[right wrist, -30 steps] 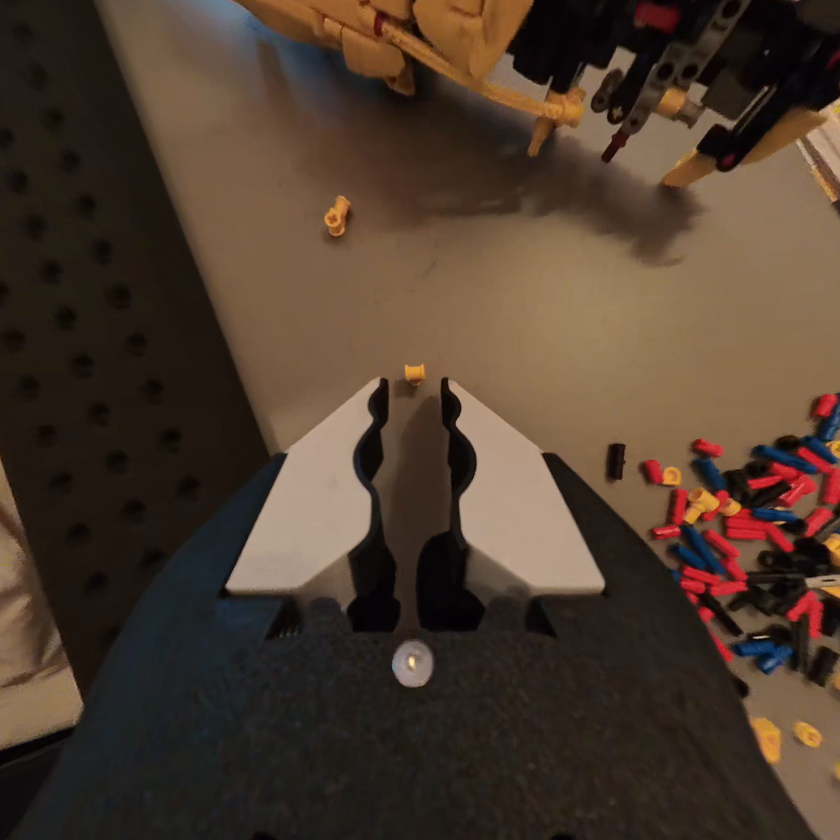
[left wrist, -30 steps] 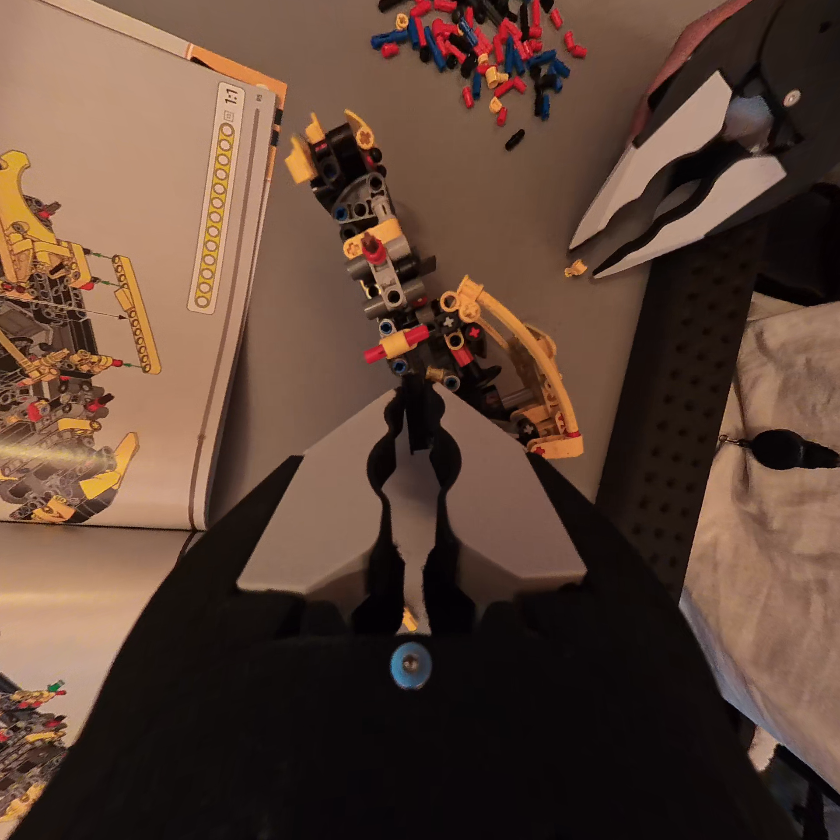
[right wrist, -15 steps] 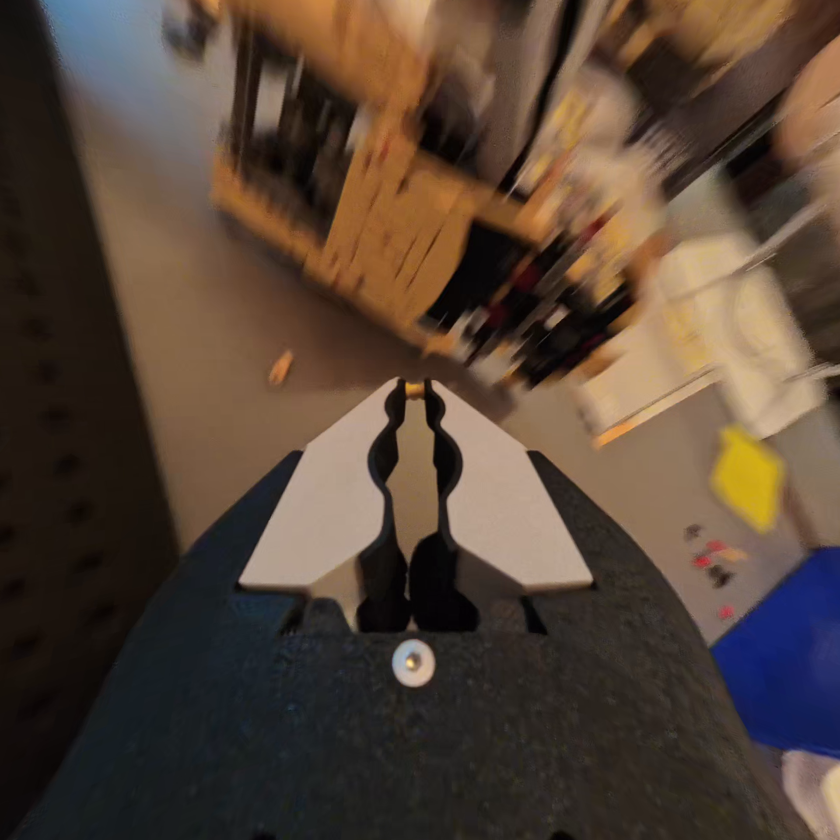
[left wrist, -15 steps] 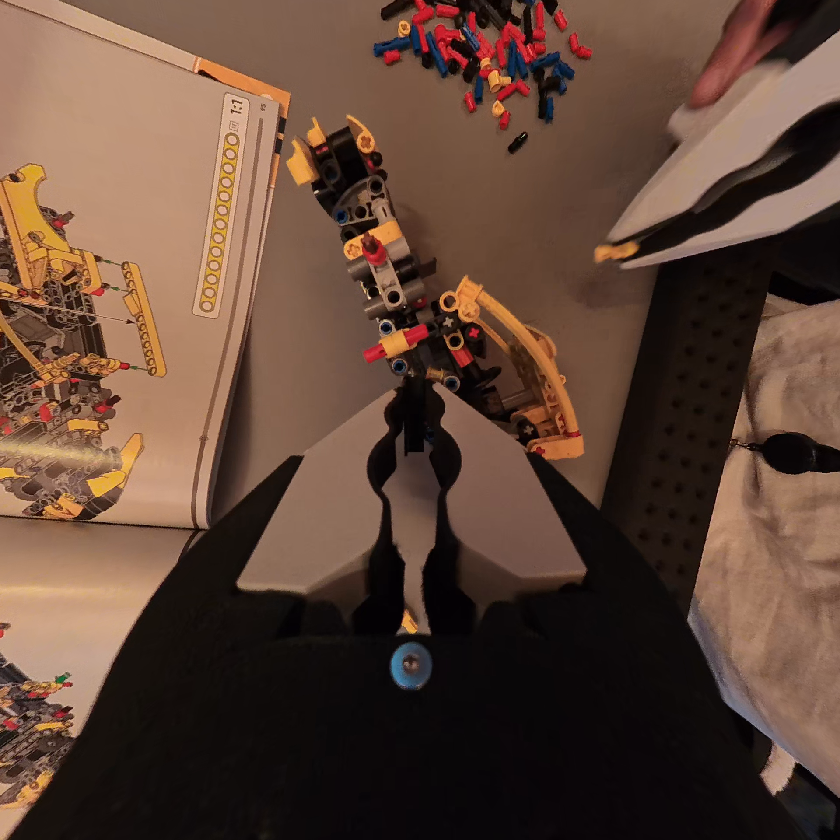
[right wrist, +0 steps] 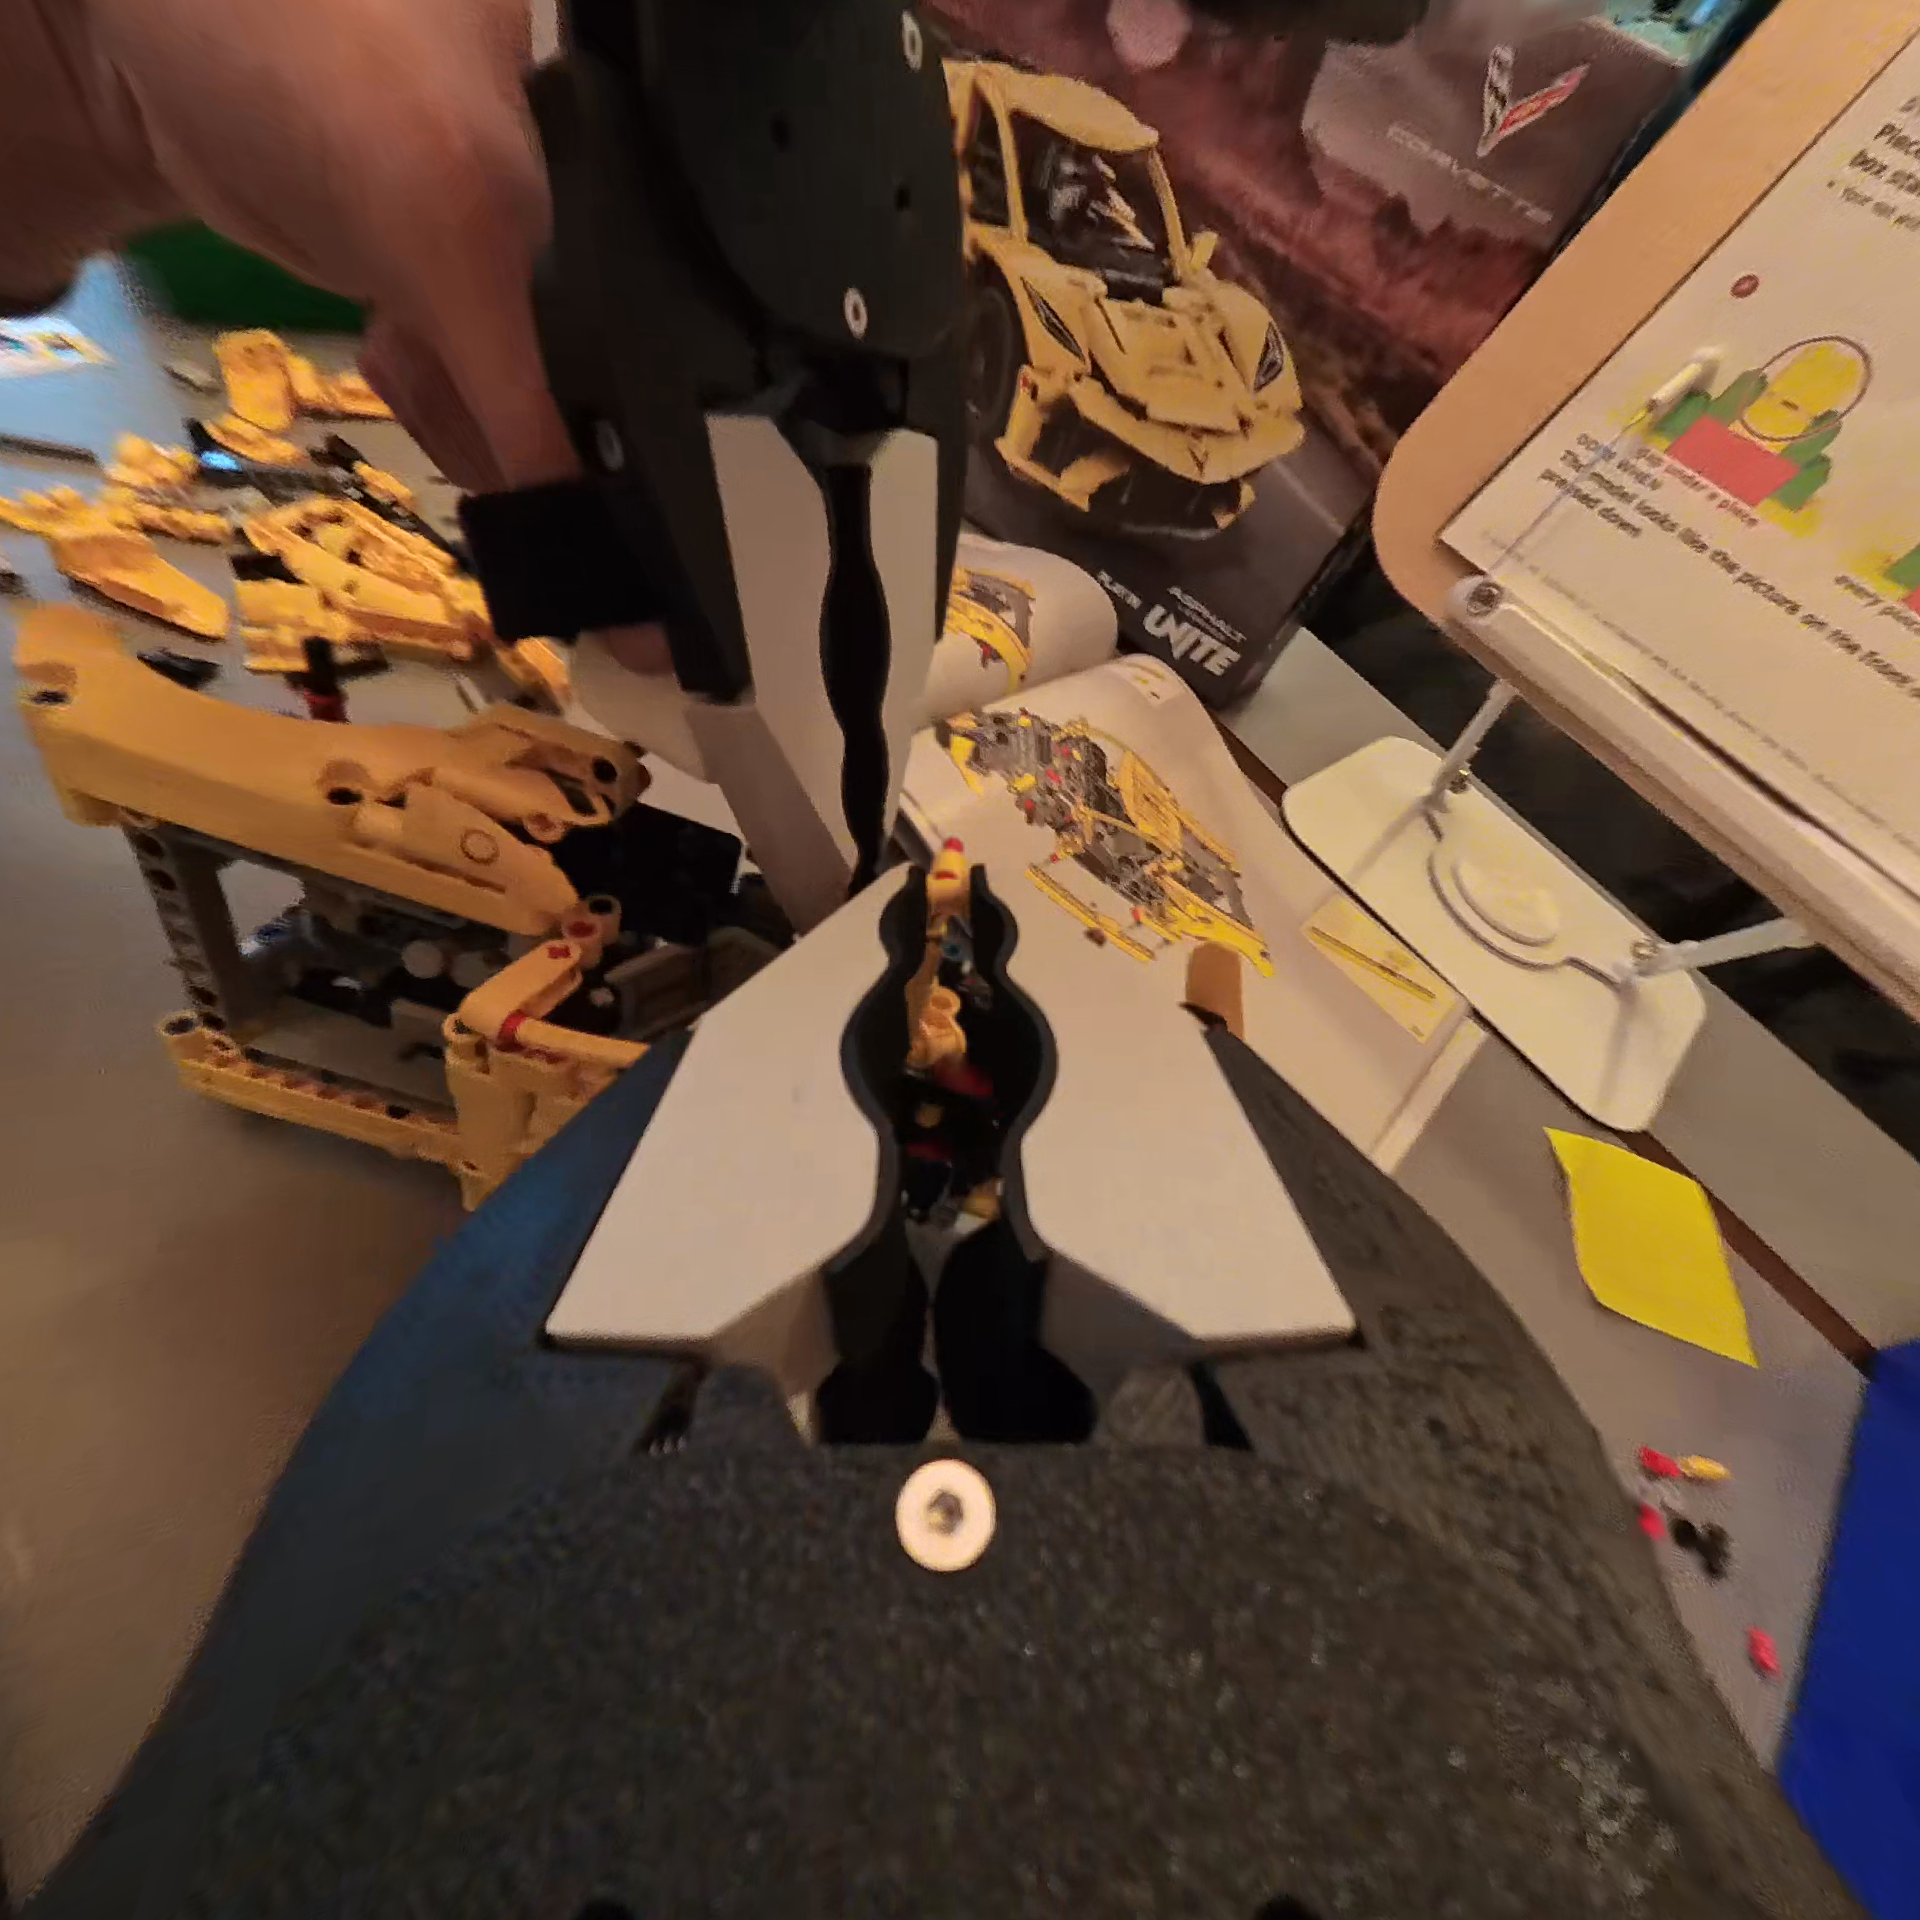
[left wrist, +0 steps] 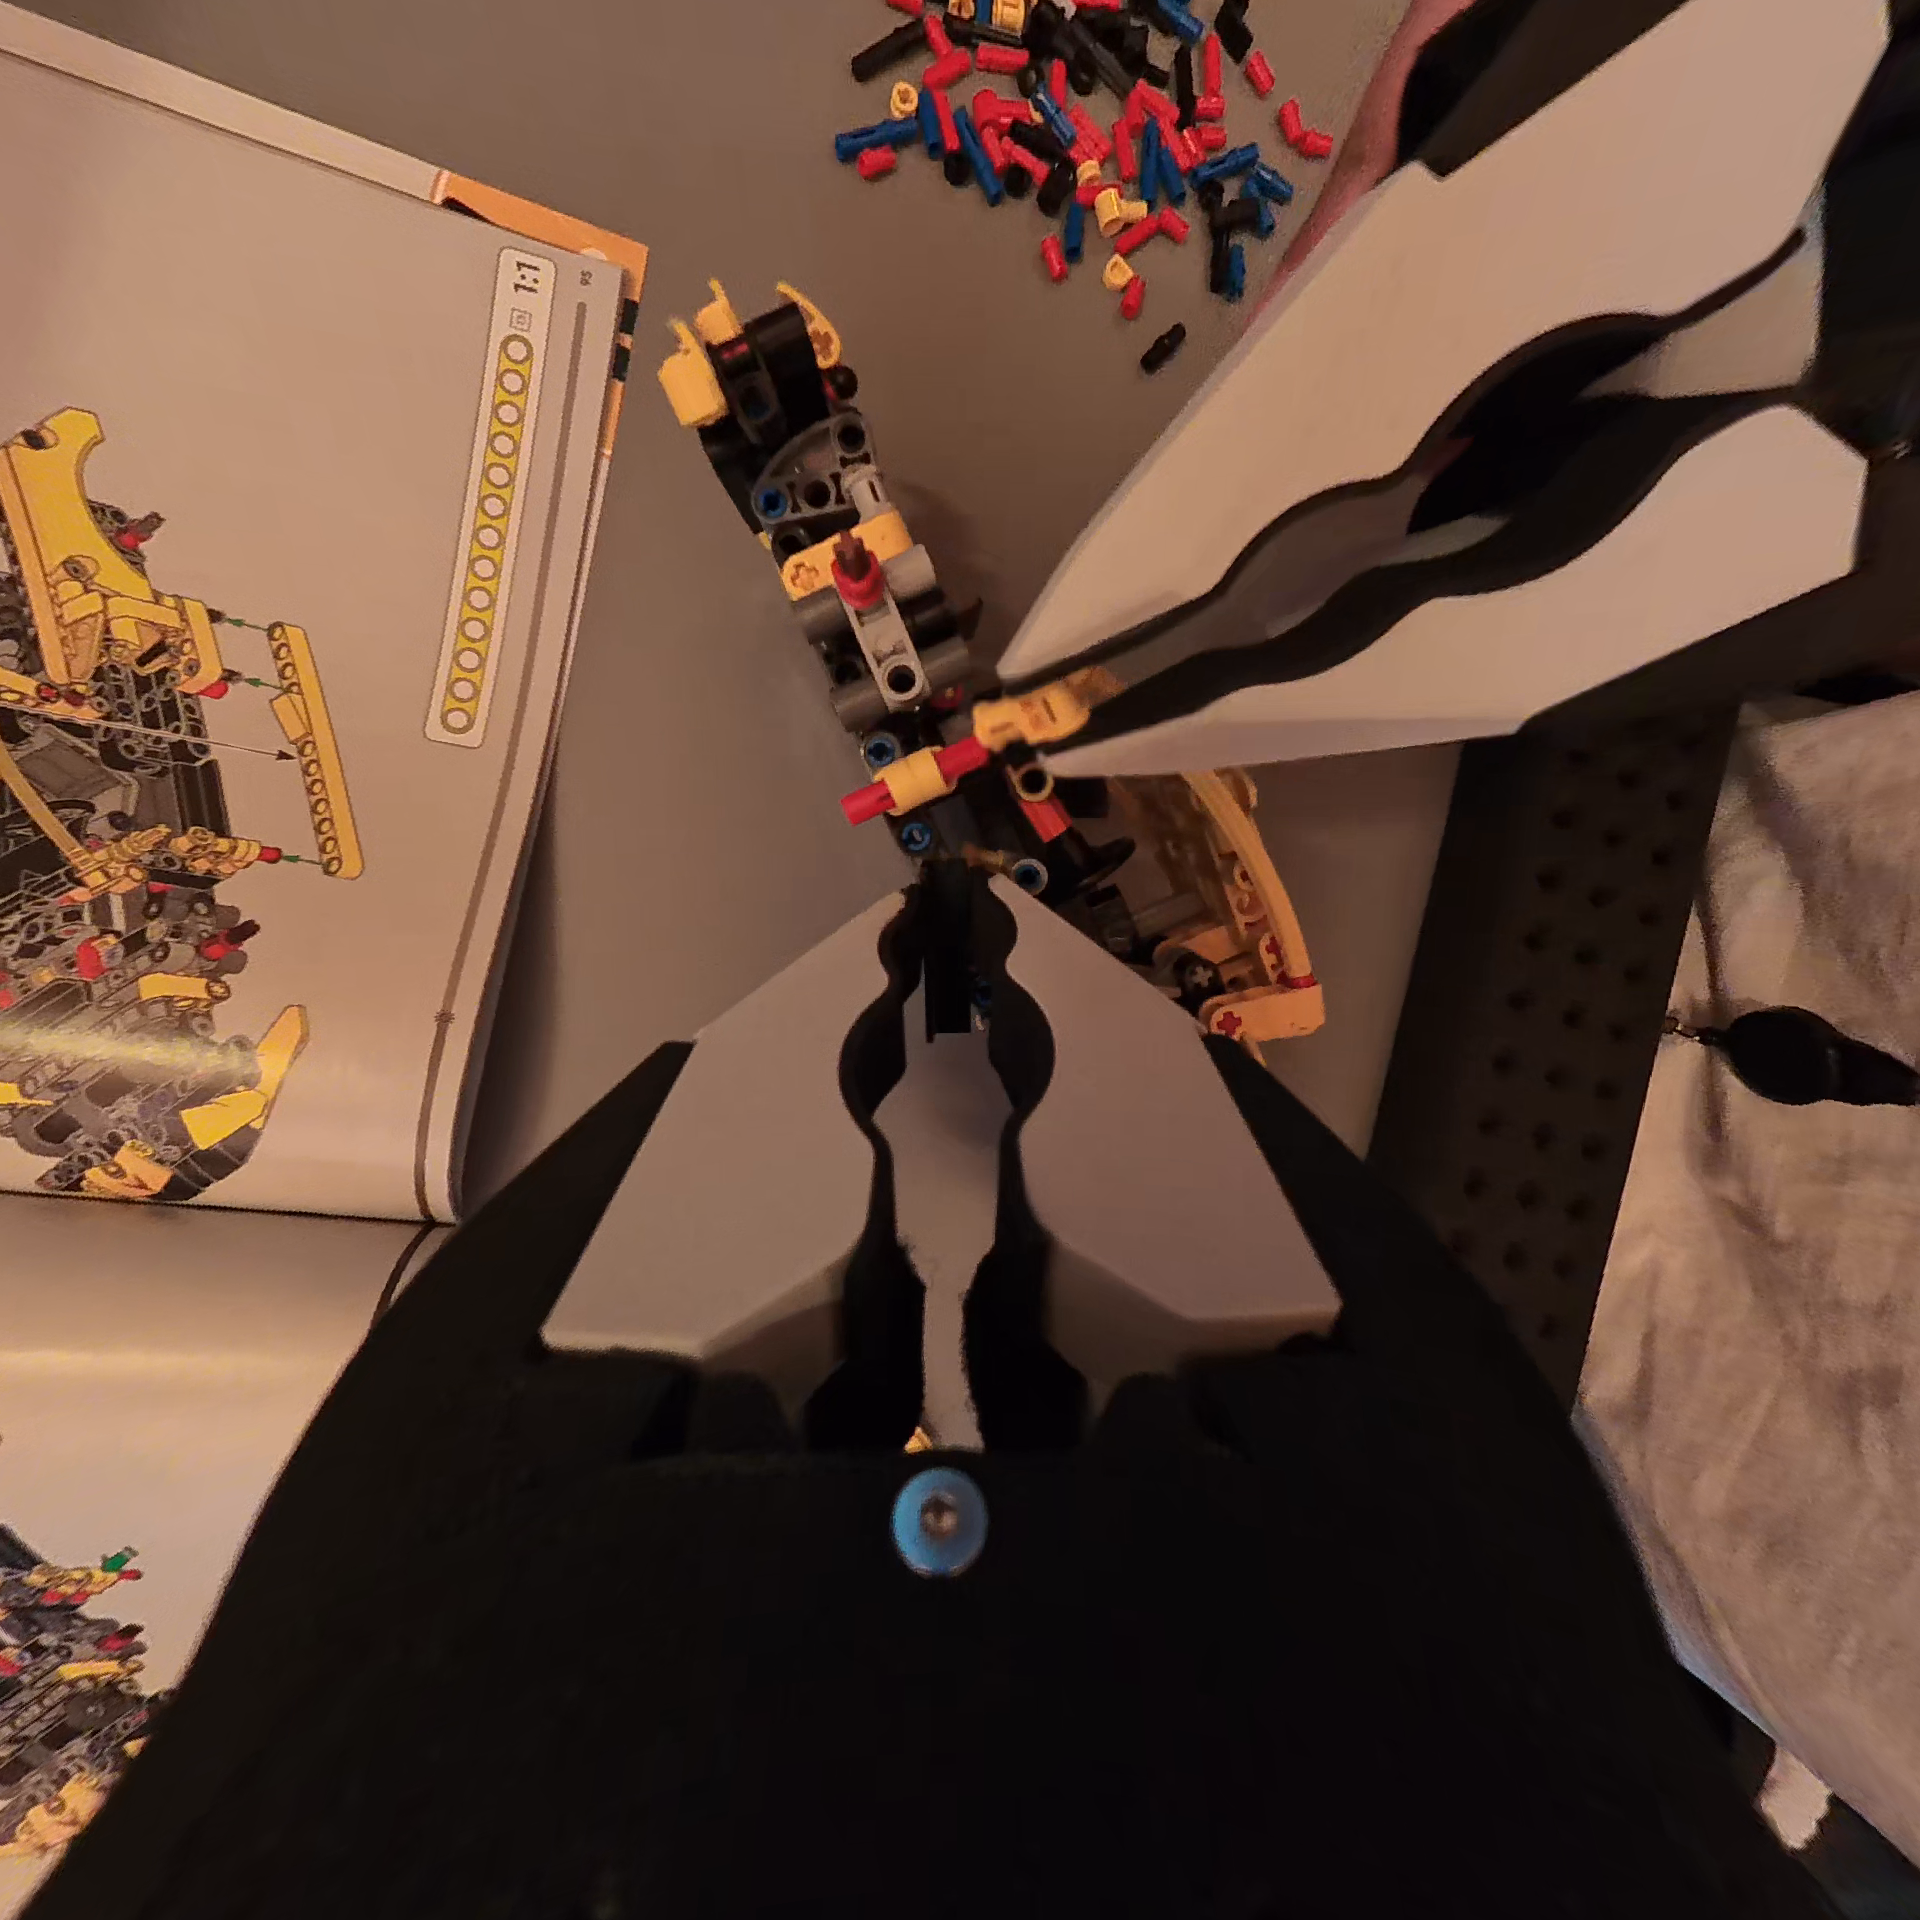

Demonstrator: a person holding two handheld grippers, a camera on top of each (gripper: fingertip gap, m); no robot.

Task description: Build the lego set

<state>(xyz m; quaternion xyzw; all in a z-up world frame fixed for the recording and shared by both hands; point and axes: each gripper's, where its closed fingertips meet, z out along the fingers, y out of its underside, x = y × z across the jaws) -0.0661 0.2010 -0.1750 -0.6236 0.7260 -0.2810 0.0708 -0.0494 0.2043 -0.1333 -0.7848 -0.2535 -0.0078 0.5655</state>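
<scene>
The partly built black, grey and yellow lego assembly lies on the grey table beside the open instruction booklet. My left gripper is shut on a black beam at the assembly's near end. My right gripper comes in from the upper right, shut on a small yellow piece that it holds against the assembly by a red axle. In the right wrist view my right gripper holds the yellow piece at its tips. The left gripper points down just behind it, with the assembly's yellow side to the left.
A pile of red, blue and black pins lies at the table's far side. A dark perforated mat and a cloth are on the right. The set's box, a clipboard on a stand, loose yellow panels and a yellow note surround the work area. Left tips and right tips are each some 35 cm from the yellow note.
My right gripper shut on the small yellow piece on the table, lifted it and carried it to the assembly. My left gripper kept its hold and stayed in place.
</scene>
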